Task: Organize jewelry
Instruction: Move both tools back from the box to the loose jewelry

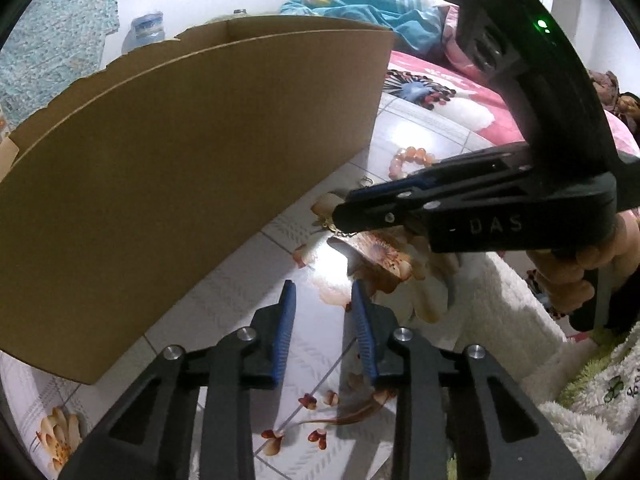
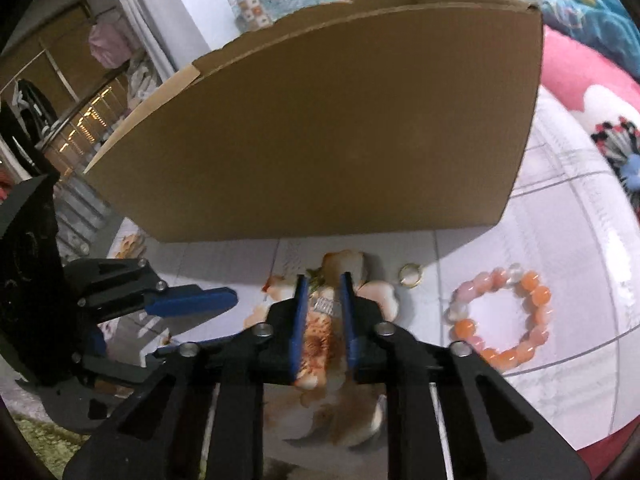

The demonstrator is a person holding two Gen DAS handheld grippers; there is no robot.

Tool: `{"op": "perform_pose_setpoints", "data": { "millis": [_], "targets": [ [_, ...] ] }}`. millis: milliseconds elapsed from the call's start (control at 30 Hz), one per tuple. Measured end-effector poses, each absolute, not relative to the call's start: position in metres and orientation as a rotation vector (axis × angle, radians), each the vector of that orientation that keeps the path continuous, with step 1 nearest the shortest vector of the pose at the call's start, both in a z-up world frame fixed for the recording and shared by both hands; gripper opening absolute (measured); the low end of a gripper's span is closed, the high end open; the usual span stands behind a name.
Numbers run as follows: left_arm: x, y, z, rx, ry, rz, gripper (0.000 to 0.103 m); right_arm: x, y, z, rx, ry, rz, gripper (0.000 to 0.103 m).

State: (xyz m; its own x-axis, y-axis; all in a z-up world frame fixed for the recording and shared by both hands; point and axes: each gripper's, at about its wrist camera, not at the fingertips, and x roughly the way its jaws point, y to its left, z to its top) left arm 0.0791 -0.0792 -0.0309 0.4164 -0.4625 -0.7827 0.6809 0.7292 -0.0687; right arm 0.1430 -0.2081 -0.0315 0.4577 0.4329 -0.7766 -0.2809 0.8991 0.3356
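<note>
A tall brown cardboard box (image 1: 192, 168) stands on the flowered white sheet; it also shows in the right wrist view (image 2: 332, 132). My right gripper (image 2: 323, 288) is open, its blue pads either side of a small silver and gold chain piece (image 2: 325, 304) on the sheet. In the left wrist view the right gripper (image 1: 340, 212) reaches in from the right, with a bit of gold chain (image 1: 330, 225) at its tip. My left gripper (image 1: 322, 292) is open and empty near the box. An orange and pink bead bracelet (image 2: 502, 316) and a gold ring (image 2: 411, 275) lie to the right.
The bead bracelet (image 1: 408, 162) also shows in the left wrist view behind the right gripper. A pink blanket (image 1: 440, 84) and blue bedding (image 1: 360, 8) lie beyond. A white fluffy rug (image 1: 520, 320) is at the right. A water bottle (image 1: 146, 30) stands behind the box.
</note>
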Motion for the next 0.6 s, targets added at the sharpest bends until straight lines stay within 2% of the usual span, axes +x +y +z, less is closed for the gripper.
{"op": "perform_pose_setpoints", "data": {
  "millis": [333,600],
  "targets": [
    [0.071,-0.069,-0.031,0.267,0.9,-0.758,0.028,0.134,-0.202,-0.043,0.395,1.071,0.581,0.011],
    [0.07,-0.069,-0.028,0.243,0.905,-0.765,0.028,0.13,-0.253,-0.027,0.615,0.972,0.525,0.014]
  ]
}}
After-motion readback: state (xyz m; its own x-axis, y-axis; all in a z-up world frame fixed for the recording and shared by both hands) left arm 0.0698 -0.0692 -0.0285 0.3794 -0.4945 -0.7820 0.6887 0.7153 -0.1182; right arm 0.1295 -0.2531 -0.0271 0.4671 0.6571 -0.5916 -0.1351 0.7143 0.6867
